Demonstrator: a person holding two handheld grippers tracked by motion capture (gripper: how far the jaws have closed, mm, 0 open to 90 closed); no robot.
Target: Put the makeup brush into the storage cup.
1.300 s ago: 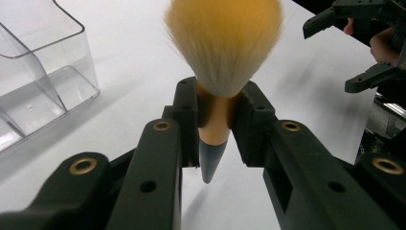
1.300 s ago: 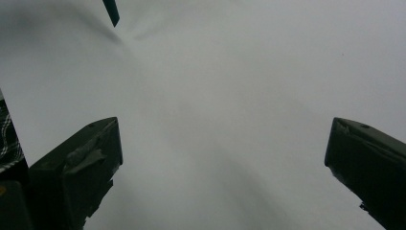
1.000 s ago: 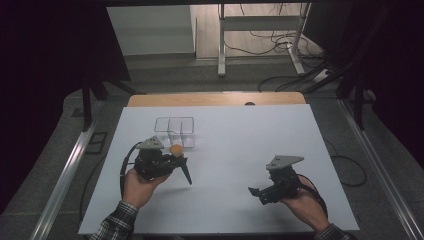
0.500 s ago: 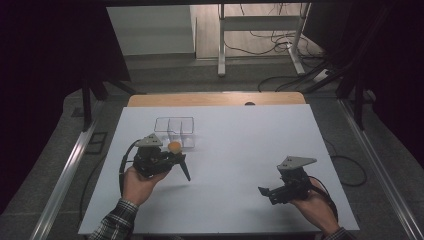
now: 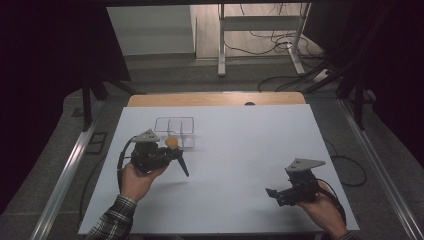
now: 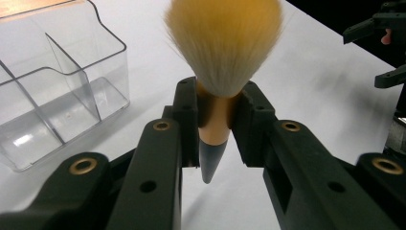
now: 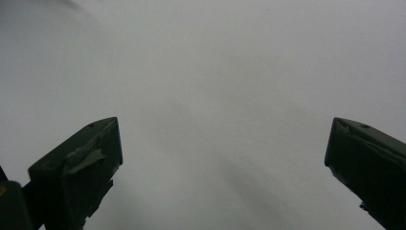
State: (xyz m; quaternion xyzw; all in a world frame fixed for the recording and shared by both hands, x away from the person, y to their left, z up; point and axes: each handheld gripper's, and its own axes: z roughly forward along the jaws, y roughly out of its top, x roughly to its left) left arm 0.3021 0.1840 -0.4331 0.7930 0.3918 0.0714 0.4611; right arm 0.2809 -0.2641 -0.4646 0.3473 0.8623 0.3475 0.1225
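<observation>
A makeup brush [image 6: 222,48] with orange-tipped white bristles, a tan ferrule and a dark pointed handle stands between the jaws of my left gripper [image 6: 215,115], which is shut on the ferrule. In the high view the left gripper [image 5: 170,150] holds the makeup brush [image 5: 172,143] just in front of a clear plastic organizer [image 5: 175,131], the dark handle slanting down to the right. The clear plastic organizer [image 6: 52,91] has several compartments with nothing in them. My right gripper [image 5: 280,192] hovers low near the table's front right, open, nothing between its jaws. In its own view the right gripper [image 7: 222,158] faces bare white tabletop.
The white table [image 5: 240,145] has a wooden strip [image 5: 215,99] along its far edge. Metal rails run along both sides. Cables [image 5: 280,37] and a stand's legs lie on the floor beyond the table. A cable loops from the left gripper.
The right gripper has drawn back toward the table's front right corner. The left gripper has shifted slightly with the brush still held, staying beside the organizer.
</observation>
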